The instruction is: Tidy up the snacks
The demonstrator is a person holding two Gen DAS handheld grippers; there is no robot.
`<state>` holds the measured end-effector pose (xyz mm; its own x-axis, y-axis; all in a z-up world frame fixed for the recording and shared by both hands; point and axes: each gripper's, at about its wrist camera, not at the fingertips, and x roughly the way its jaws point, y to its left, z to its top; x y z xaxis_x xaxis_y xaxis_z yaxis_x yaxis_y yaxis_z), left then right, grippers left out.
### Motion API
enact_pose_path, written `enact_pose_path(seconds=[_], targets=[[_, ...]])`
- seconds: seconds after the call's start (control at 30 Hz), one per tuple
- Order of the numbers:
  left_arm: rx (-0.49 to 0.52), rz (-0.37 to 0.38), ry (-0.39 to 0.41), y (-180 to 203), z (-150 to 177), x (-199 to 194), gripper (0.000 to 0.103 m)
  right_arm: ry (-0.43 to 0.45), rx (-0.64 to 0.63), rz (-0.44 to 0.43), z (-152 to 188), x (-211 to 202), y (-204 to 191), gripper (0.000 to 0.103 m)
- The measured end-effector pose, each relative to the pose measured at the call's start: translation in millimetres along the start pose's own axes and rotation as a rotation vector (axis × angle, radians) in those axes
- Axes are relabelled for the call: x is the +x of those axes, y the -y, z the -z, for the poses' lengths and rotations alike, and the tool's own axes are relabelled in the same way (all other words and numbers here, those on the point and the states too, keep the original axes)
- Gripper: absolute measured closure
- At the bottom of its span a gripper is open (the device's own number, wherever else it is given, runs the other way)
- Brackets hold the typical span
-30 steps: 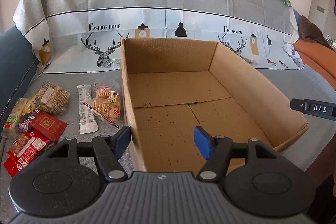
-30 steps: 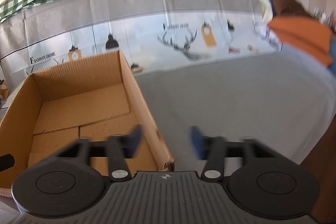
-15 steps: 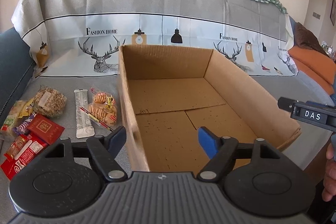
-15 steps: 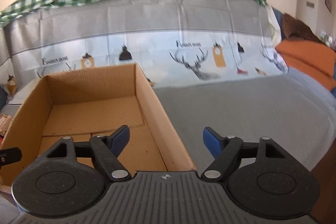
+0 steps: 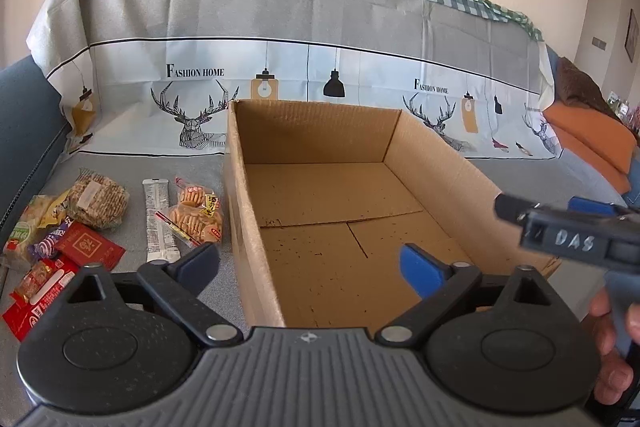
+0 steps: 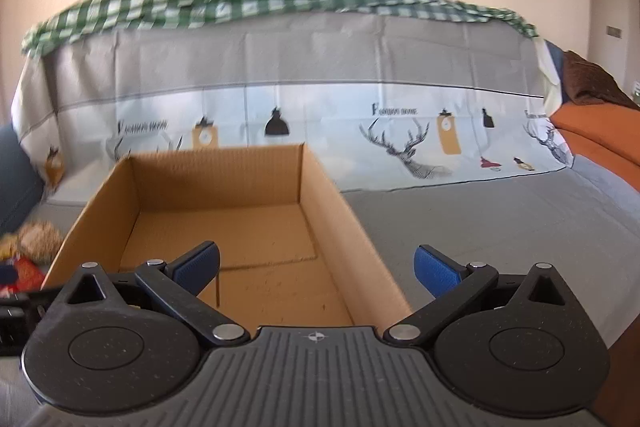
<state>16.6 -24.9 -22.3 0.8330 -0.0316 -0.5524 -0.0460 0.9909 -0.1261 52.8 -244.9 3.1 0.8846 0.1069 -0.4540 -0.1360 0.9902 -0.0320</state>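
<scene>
At far left we list the snacks [image 5: 100, 223], a loose cluster of packets on the grey cover, none boxed; next, our left gripper [image 5: 310, 263], jaws apart, empty; then the cardboard box [image 5: 436, 163], bare inside; then our right gripper [image 6: 316, 267], likewise spread, holding nothing. All sorting remains.

Wrapped snacks [image 5: 100, 223] lie clustered on the grey cover, just left of the open, upright cardboard box [image 5: 240, 203].
</scene>
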Motion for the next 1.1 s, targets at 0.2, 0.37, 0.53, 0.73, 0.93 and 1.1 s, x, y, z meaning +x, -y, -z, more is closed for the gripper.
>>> enact_pose_path(seconds=[0.2, 0.37, 0.53, 0.73, 0.93, 1.1], targets=[[0.038, -0.005, -0.004, 2.2, -0.2, -8.3, 0.001, -0.061, -0.049, 0.003, -1.7, 3.5, -17.0, 0.001], [0.036, -0.03, -0.045, 2.4, -0.4, -8.1, 0.0, -0.087, -0.042, -0.005, -2.8, 2.9, -25.0, 0.001], [-0.034, -0.038, -0.079, -5.2, -3.8, -7.6, 0.0, -0.102, -0.034, -0.015, -3.3, 3.1, -33.0, 0.001], [-0.037, -0.044, -0.063, -11.0, -0.6, -14.5, 0.0, -0.086, -0.044, -0.005, -4.4, 0.2, -45.7, 0.001], [0.01, -0.042, 0.003, -18.9, -0.2, -33.7, 0.0, -0.02, -0.049, 0.024, -8.0, -9.3, -62.3, 0.001], [0.06, -0.031, 0.045, -43.3, -22.6, -58.4, 0.0, 0.022, -0.027, -0.043, -12.3, -18.0, -77.6, 0.001]])
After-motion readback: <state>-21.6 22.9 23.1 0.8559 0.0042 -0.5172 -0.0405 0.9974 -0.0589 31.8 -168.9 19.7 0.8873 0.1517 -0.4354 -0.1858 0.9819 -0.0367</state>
